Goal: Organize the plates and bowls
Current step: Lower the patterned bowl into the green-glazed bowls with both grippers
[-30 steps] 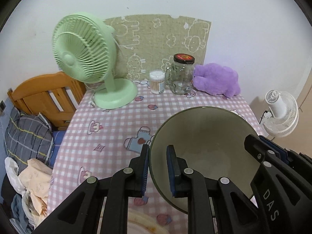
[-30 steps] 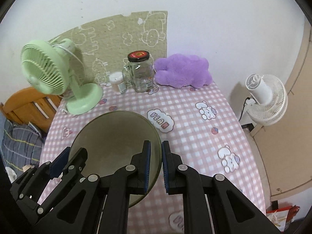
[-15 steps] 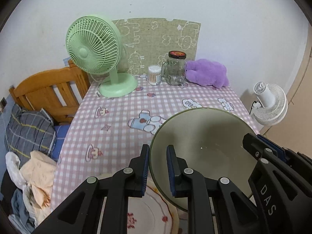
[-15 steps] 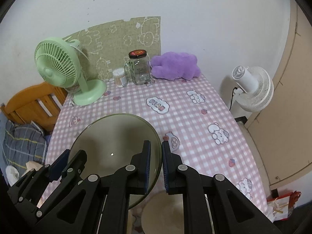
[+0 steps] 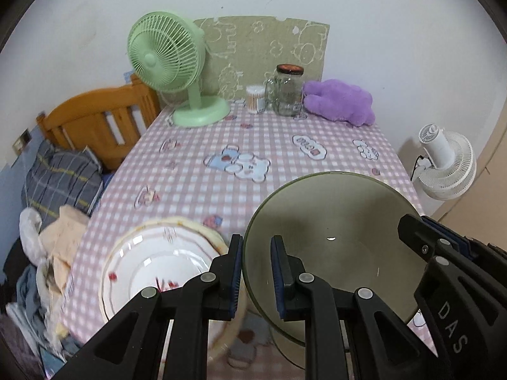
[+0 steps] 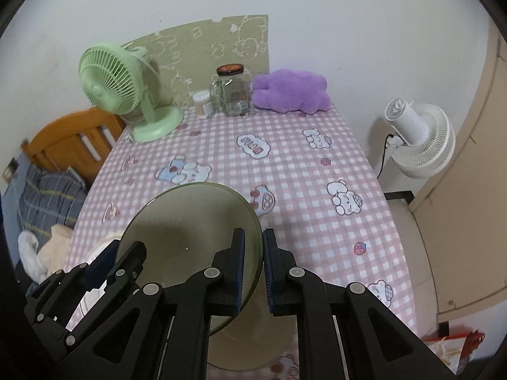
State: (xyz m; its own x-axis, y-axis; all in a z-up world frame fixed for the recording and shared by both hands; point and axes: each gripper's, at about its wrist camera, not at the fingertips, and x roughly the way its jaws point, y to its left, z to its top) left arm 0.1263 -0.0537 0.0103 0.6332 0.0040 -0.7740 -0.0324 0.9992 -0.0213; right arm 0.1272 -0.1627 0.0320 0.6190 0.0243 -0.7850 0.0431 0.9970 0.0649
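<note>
Both grippers carry one olive-green bowl between them above the pink checked table. My left gripper is shut on the bowl's left rim. My right gripper is shut on the right rim of the same bowl. Left of the bowl, by the table's near edge, lies a stack of white plates with a red pattern and a beige rim. A beige round dish sits right under the bowl, mostly hidden.
At the far end stand a green fan, a cotton-swab tub, a glass jar and a purple plush. A wooden bed frame with bedding is on the left. A white fan stands right of the table.
Both grippers have drawn back with the bowl toward the table's near edge, so the far objects look smaller. The white plates and the beige dish have come into view below.
</note>
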